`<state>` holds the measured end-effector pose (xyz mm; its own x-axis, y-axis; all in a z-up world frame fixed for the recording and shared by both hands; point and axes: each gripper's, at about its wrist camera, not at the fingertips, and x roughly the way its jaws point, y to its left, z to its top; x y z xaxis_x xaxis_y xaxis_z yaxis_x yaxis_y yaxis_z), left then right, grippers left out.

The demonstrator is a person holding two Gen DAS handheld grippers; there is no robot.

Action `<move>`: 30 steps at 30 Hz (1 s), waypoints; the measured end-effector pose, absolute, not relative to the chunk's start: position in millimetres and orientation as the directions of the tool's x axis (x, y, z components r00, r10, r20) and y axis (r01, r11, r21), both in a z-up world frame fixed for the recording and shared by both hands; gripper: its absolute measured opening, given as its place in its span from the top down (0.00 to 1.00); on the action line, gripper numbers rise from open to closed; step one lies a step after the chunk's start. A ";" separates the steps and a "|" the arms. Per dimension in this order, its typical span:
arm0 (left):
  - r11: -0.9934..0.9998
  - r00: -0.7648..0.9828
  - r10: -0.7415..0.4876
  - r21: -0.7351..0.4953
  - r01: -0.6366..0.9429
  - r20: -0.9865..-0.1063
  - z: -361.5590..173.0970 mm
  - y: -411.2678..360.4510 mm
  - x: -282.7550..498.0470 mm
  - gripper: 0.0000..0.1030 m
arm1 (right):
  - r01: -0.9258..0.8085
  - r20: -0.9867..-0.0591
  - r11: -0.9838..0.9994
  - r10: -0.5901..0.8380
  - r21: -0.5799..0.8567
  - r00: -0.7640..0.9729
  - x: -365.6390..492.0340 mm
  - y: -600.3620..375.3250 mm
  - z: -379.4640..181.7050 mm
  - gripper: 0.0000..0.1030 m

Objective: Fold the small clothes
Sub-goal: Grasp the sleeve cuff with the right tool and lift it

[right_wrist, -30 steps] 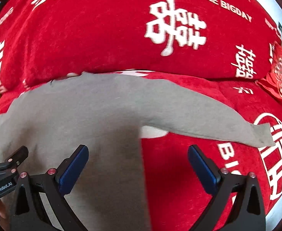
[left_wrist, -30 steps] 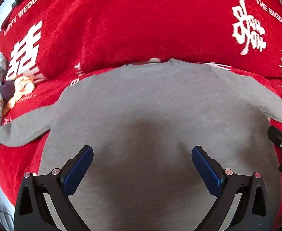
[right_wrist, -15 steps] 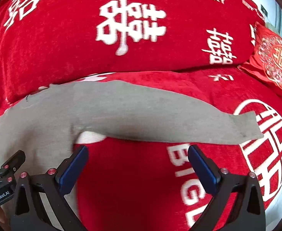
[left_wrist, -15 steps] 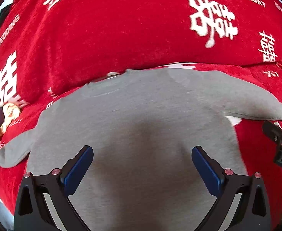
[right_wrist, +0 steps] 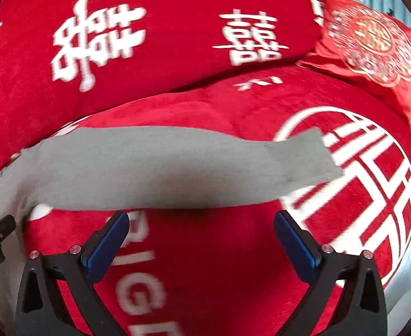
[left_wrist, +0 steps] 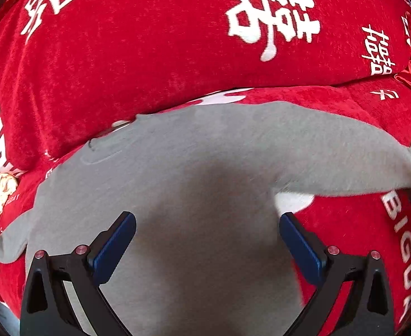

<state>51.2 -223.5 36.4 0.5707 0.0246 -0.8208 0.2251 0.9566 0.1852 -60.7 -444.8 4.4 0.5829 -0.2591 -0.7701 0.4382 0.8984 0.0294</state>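
My left tongs (left_wrist: 205, 240) hang released over the grey shirt (left_wrist: 194, 184), spread flat on the red blanket (left_wrist: 149, 64). My right tongs (right_wrist: 201, 238) gape just beside its outstretched sleeve (right_wrist: 163, 165).

one grey top (left_wrist: 194, 173), two hand-held grippers (left_wrist: 206, 240)

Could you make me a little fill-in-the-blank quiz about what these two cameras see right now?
1. The garment lying spread out is a ____ long-sleeved top.
2. It lies on a ____ cover printed with white characters.
3. The right gripper faces one stretched-out ____ of the top.
4. Both the left gripper and the right one have their fingers ____, holding nothing.

Missing words: grey; red; sleeve; open
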 end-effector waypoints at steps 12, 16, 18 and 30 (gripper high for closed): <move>0.953 0.545 0.045 0.200 0.229 -0.837 25.4 -261.8 75.0 0.00 | 0.520 -0.783 0.805 -0.117 0.286 0.611 -62.4 -527.3 -17.7 0.01; 0.956 0.529 0.053 0.196 0.217 -0.847 18.2 -262.5 85.8 0.00 | 0.499 -0.767 0.784 -0.047 0.369 0.640 -40.8 -542.1 -20.9 0.01; 0.961 0.524 0.053 0.186 0.205 -0.850 17.9 -261.8 92.7 0.00 | 0.511 -0.767 0.762 -0.028 0.399 0.641 -31.3 -551.0 -25.1 0.05; 0.975 0.453 0.035 0.130 0.180 -0.891 4.2 -275.1 128.6 0.00 | 0.514 -0.765 0.810 -0.132 0.283 0.630 -25.6 -558.7 -16.8 0.93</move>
